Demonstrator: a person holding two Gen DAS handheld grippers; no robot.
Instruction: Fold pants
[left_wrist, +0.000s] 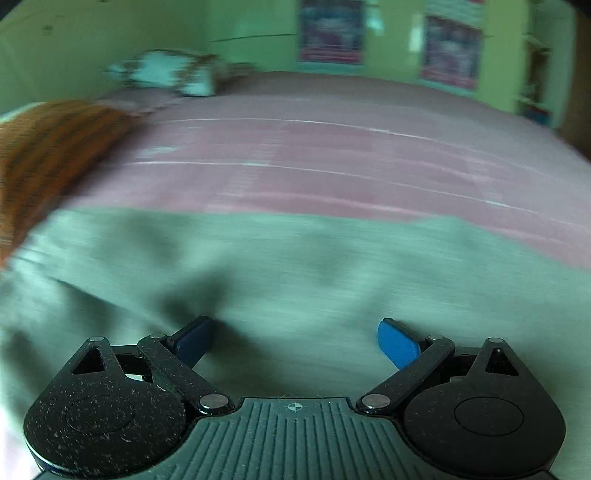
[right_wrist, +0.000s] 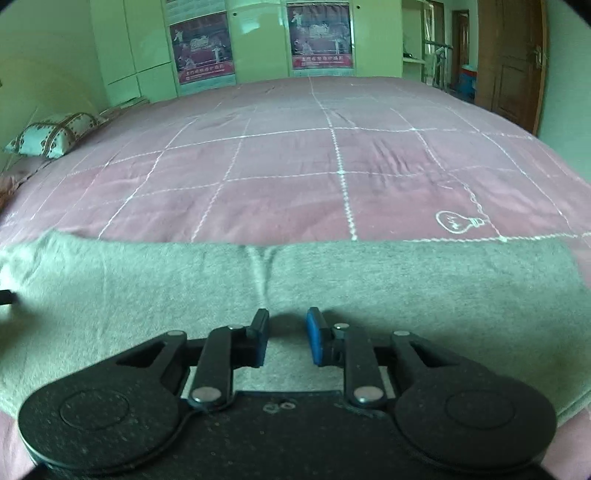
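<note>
I am holding two claws over one pair of grey pants (right_wrist: 369, 288), which is lying flat across the lower half of both wrist views on a pink bed (right_wrist: 295, 147) stitched with a white grid. In the left wrist view my left claw (left_wrist: 295, 343) is standing spread wide, its two blue pads far apart with nothing between them, above the grey cloth; the whole view is smeared with blur. In the right wrist view my right claw (right_wrist: 286, 339) is showing a narrow gap between its two pads, with bare grey fabric visible in that gap and nothing pinched. One crease is running up the pants from just above the right claw toward the far edge of the cloth. One patterned pillow (right_wrist: 55, 138) is lying at the left edge of the bed in the right wrist view and is appearing again, blurred, at the upper left of the left wrist view. One orange-brown cloth (left_wrist: 48, 155) is filling the left edge of the left wrist view. Two posters (right_wrist: 319, 37) are hanging on the pale cupboards beyond the bed, and one brown door (right_wrist: 513, 59) is standing at the upper right. One small light-bulb drawing (right_wrist: 458, 221) is marking the bedcover at the right.
</note>
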